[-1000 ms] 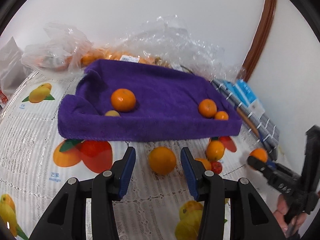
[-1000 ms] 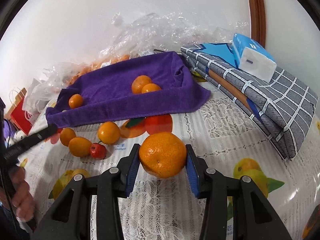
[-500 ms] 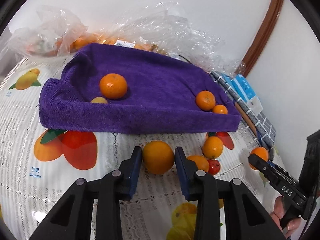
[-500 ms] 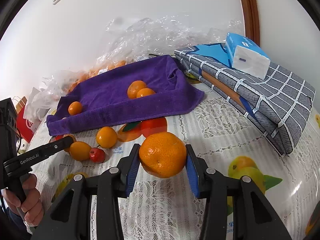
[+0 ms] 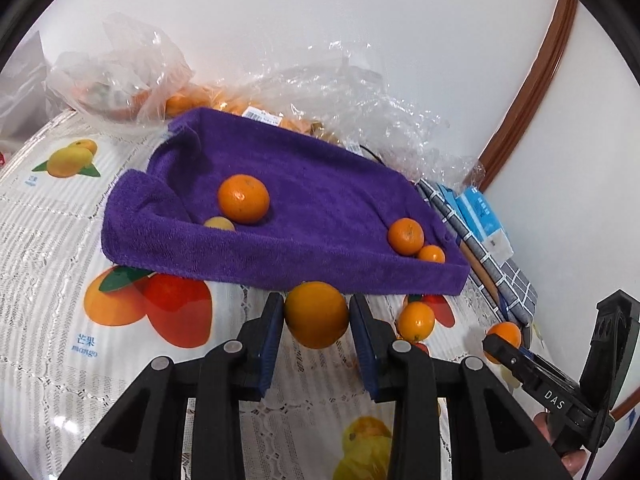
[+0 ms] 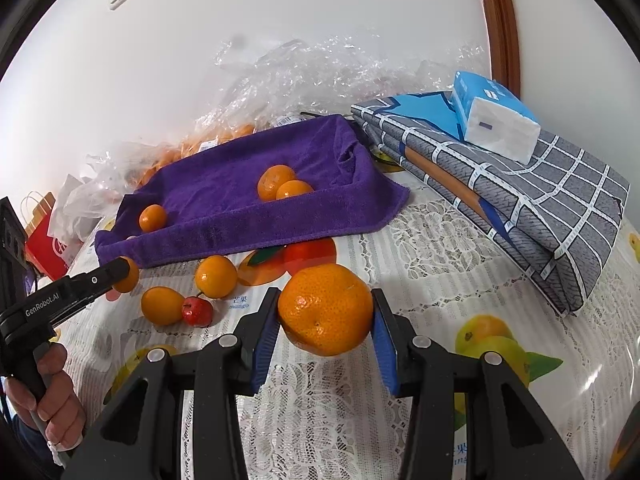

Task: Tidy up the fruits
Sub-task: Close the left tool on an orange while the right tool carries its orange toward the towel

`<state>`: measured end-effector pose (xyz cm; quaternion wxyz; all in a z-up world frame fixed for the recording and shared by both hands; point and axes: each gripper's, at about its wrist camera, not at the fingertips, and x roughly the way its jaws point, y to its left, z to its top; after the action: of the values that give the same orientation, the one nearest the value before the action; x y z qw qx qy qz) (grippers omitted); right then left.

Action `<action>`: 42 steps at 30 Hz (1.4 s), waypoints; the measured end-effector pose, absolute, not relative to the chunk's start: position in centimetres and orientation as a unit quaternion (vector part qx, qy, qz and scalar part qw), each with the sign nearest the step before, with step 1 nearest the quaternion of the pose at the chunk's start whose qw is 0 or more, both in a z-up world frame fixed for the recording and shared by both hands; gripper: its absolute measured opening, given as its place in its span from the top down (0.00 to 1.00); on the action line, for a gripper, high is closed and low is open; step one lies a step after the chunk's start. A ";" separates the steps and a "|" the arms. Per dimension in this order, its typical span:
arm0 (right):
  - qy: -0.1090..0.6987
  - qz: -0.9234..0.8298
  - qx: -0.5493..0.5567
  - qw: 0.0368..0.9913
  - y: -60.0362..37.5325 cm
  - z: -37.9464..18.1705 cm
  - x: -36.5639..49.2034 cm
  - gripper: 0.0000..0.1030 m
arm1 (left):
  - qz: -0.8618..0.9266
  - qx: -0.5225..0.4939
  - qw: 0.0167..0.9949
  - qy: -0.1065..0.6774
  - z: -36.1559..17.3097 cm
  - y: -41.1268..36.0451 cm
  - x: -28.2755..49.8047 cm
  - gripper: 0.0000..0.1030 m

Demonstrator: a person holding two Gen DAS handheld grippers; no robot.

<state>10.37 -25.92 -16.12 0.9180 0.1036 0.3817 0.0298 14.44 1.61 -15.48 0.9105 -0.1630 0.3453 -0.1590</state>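
My left gripper (image 5: 317, 300) is shut on a smooth orange (image 5: 316, 320), just in front of the purple towel-lined tray (image 5: 320, 268). My right gripper (image 6: 325, 296) is shut on a large bumpy mandarin (image 6: 326, 312) above the tablecloth. In the tray lie a big orange (image 5: 243, 199), a small yellow fruit (image 5: 219, 224) and two oranges (image 5: 405, 236) in the right corner. Loose on the cloth are two oranges (image 6: 216, 276) and a small red fruit (image 6: 197, 311). Each gripper shows at the edge of the other's view.
Clear plastic bags (image 5: 340, 92) with more oranges are heaped against the wall behind the tray. A folded grey checked cloth (image 6: 540, 208) with a blue tissue pack (image 6: 496, 120) lies to the right. A red paper bag (image 6: 44, 244) stands far left.
The left jaws, open around the orange a second ago, have closed on it, and the left view has rolled slightly. The right gripper keeps still with its mandarin.
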 end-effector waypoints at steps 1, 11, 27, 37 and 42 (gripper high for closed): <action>0.380 0.033 0.104 0.919 -25.9 -16.1 10.3 0.58 | -0.159 -0.163 0.912 0.343 -15.4 1.6 14.4 0.69; 0.358 0.044 0.101 0.927 -25.7 -15.4 9.6 0.58 | -0.141 -0.163 0.925 0.313 -14.6 2.4 13.8 0.69; 0.348 0.065 0.120 0.928 -25.8 -14.5 9.5 0.58 | -0.104 -0.173 0.940 0.275 -13.3 3.5 13.1 0.69; 0.331 0.075 0.079 0.937 -23.8 -11.1 12.1 0.58 | -0.065 -0.170 0.940 0.288 -10.8 5.9 13.5 0.69; 0.314 0.087 0.069 0.943 -22.5 -9.6 14.4 0.58 | -0.045 -0.161 0.943 0.288 -9.2 7.8 15.0 0.69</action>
<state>14.38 -22.54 -9.55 0.9427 0.0692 0.3145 0.0870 15.04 7.77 -9.23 0.9428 -0.1612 0.2883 -0.0449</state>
